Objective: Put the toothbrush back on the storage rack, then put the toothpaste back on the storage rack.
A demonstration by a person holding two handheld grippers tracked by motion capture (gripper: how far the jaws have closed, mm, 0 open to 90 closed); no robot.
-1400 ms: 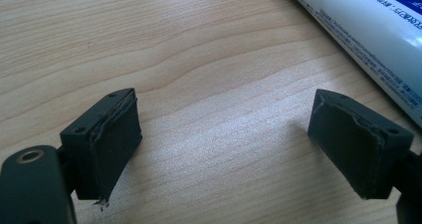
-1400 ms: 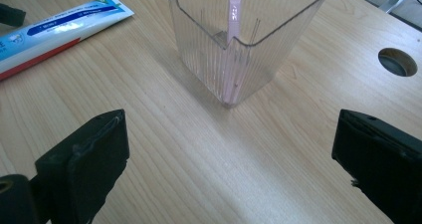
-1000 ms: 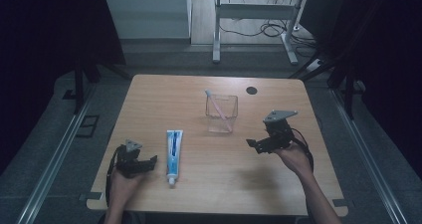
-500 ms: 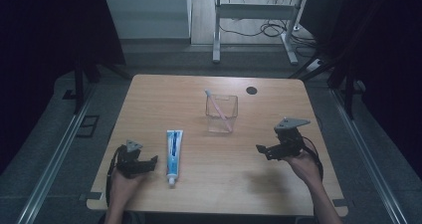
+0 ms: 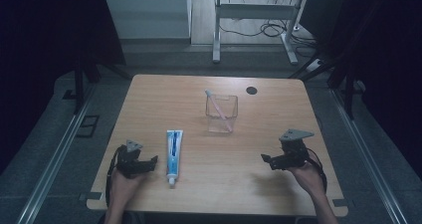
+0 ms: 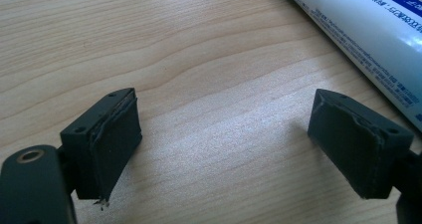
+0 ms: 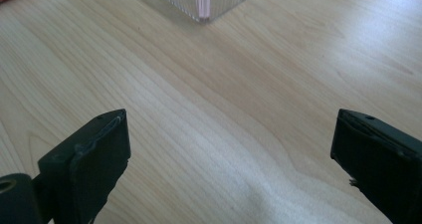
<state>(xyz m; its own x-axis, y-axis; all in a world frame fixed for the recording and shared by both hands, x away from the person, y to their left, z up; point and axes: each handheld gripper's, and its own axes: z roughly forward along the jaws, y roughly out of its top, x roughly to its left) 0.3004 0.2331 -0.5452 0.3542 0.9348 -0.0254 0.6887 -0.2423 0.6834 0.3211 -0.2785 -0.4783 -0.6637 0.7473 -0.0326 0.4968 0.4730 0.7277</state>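
Dim, bluish high view with dark surroundings; both gripper views are brighter, sharp on the wood grain, softening toward the top.

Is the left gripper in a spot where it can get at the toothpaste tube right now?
Probably yes. The left gripper sits open on the table right beside the toothpaste tube, and only bare wood lies between them.

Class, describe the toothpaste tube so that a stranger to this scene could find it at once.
Start at the wooden table and go to its near left part, beside the left gripper. The toothpaste tube lies flat there, white and blue, cap toward the person, unlike the upright clear cup.
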